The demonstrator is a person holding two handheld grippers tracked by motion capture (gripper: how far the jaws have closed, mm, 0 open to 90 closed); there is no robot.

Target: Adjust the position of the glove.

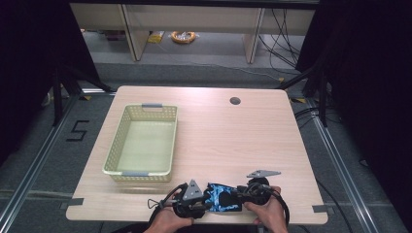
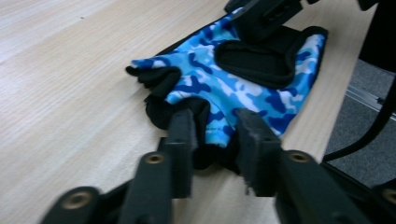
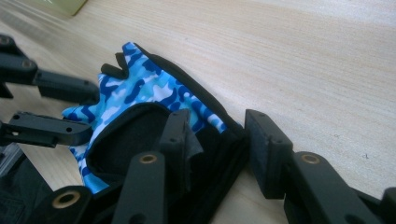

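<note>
Blue camouflage glove [image 1: 221, 196] flat at the table's [image 1: 233, 141] near edge, between both tools, left tool [image 2: 212, 140] half-closed around its finger end, right tool [image 3: 217, 140] half-closed astride its black cuff, pad contact unclear

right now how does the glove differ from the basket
The glove is soft, flat fabric in blue camouflage with black; the basket is stiff, pale yellow-green and perforated. The glove lies at the table's near edge between both grippers; the basket stands apart, farther back on the left. Both rest on the wooden table.
</note>
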